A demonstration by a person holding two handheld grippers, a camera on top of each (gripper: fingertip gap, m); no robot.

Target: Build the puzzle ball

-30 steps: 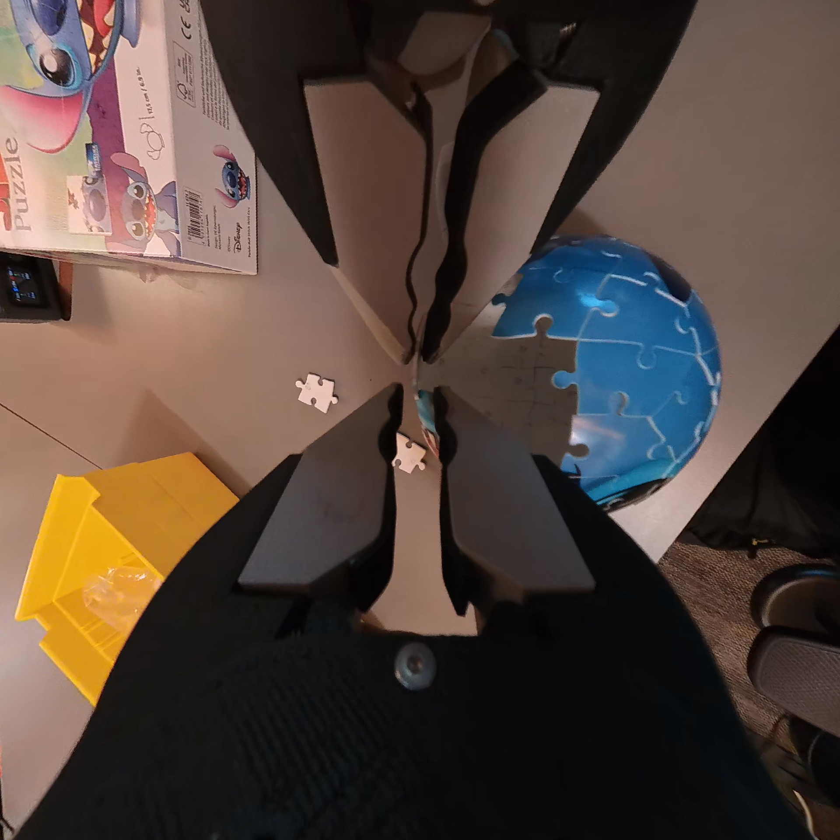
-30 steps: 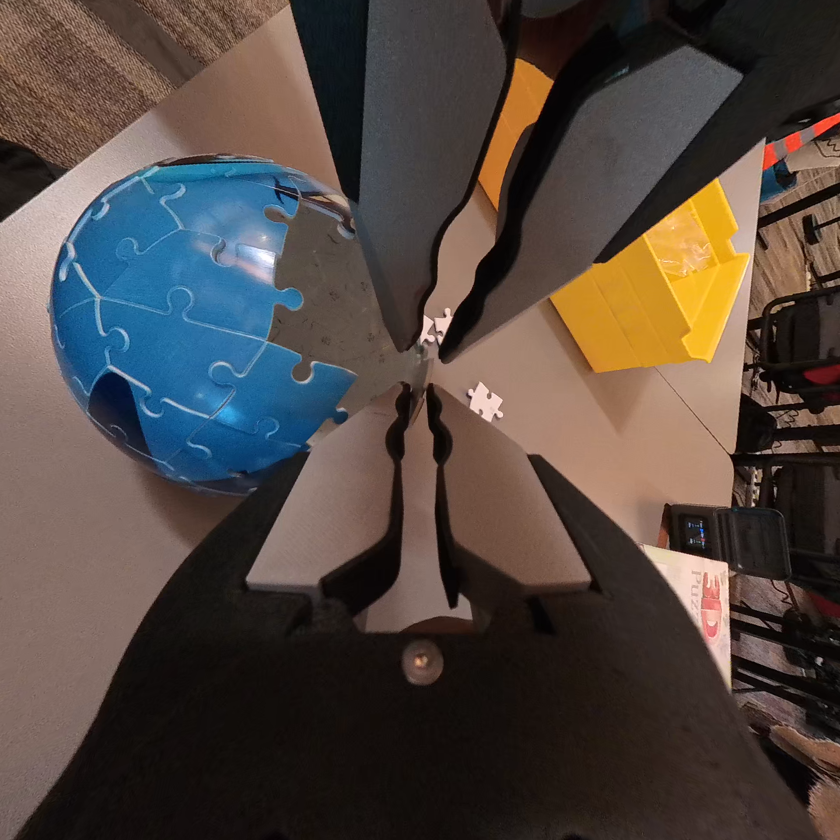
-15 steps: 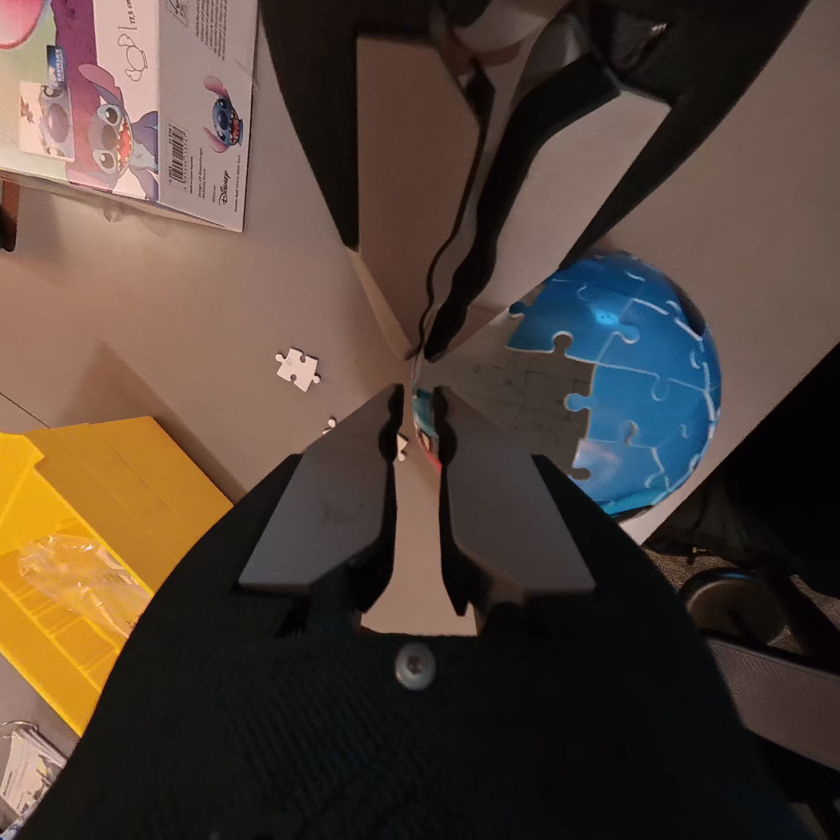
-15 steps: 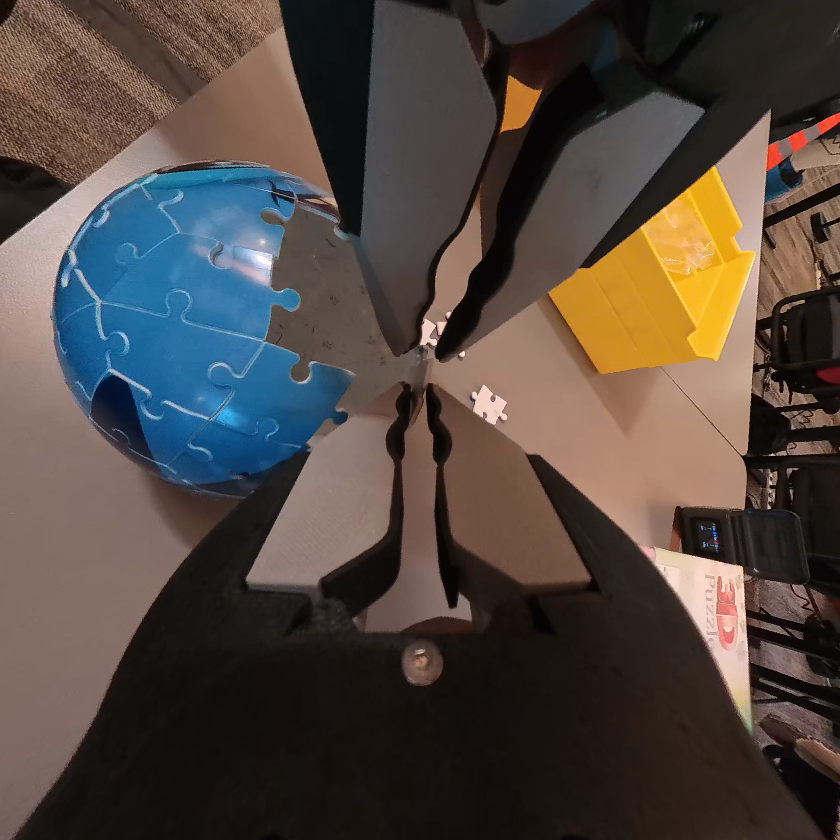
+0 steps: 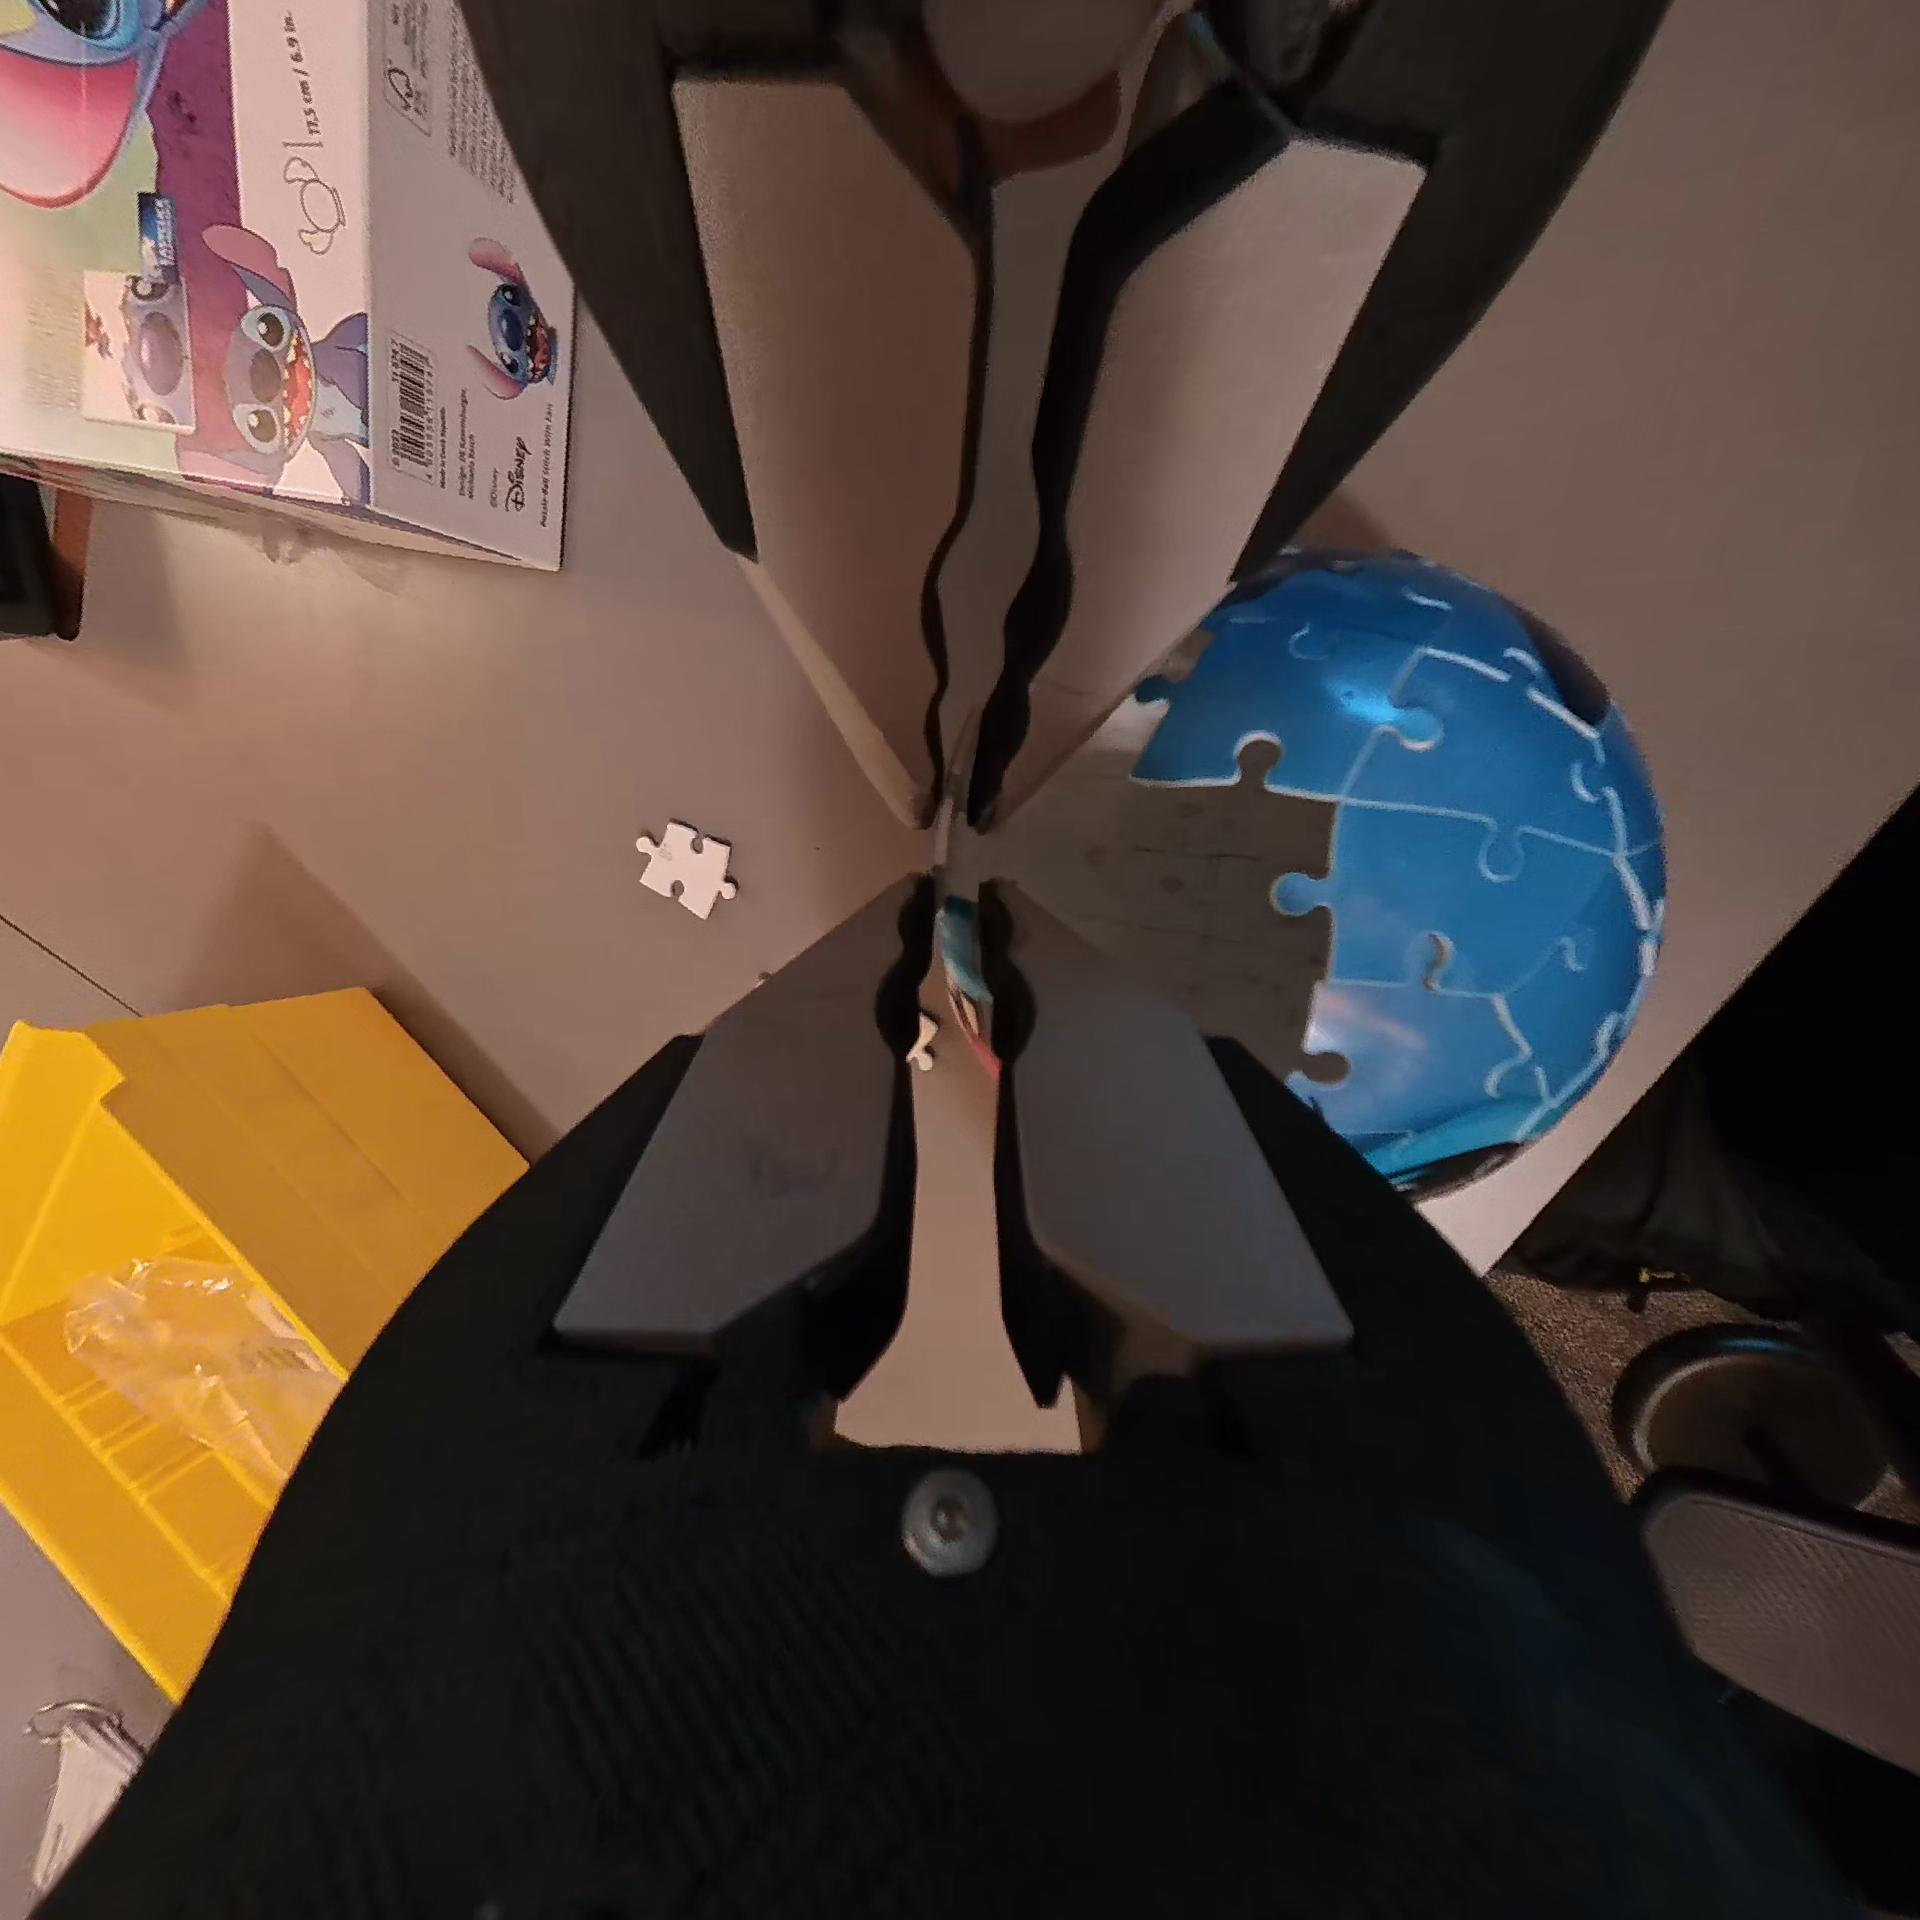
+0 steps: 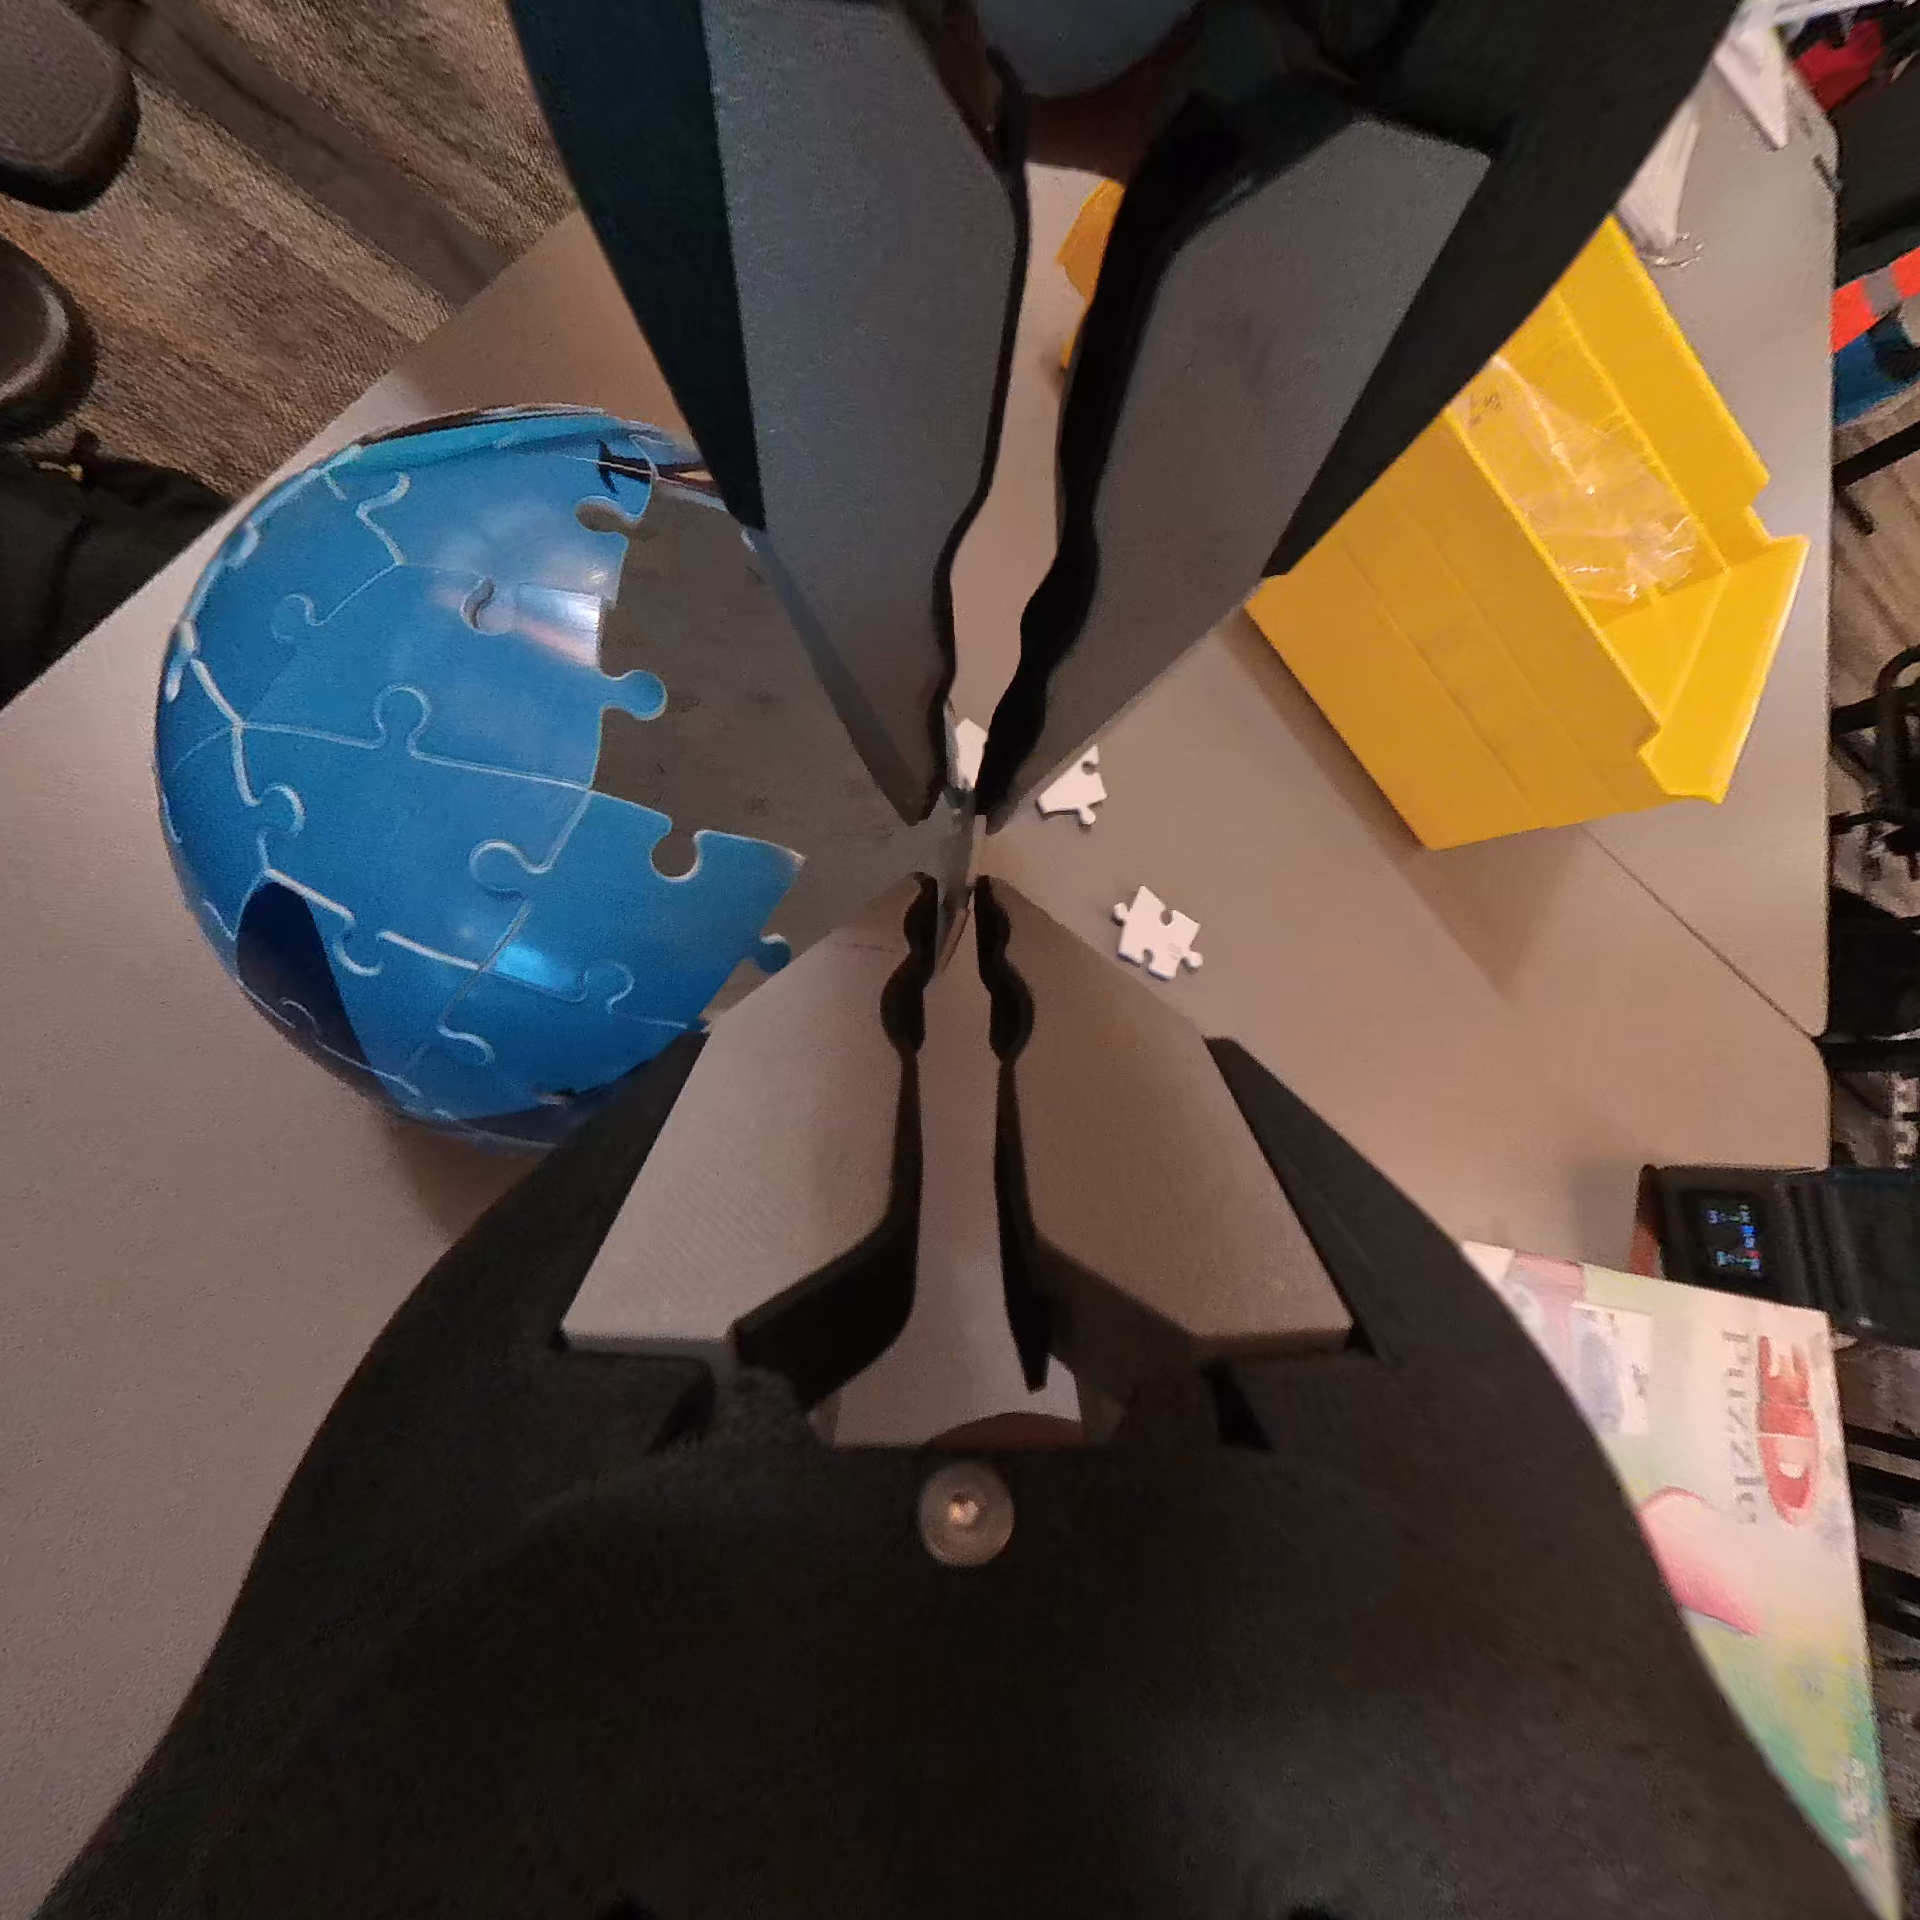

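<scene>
Pinching one thin puzzle piece (image 5: 951, 940) edge-on, both grippers' jaws are clamping it together. Being light and bendy, it is needing gentle holding near the hollow, fragile puzzle ball (image 6: 436, 790).

puzzle box (image 5: 312, 260): printed text, logos, barcode | black device (image 6: 1730, 1236): lit display, unreadable

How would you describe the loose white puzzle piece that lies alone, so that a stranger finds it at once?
Start at the yellow bin on the grey table, then look toward the blue puzzle ball. Between them, on the bare tabletop, lies the white puzzle piece. Unlike the other loose pieces, it lies clear of the gripper tips, fully visible and nearer the puzzle box.
</scene>
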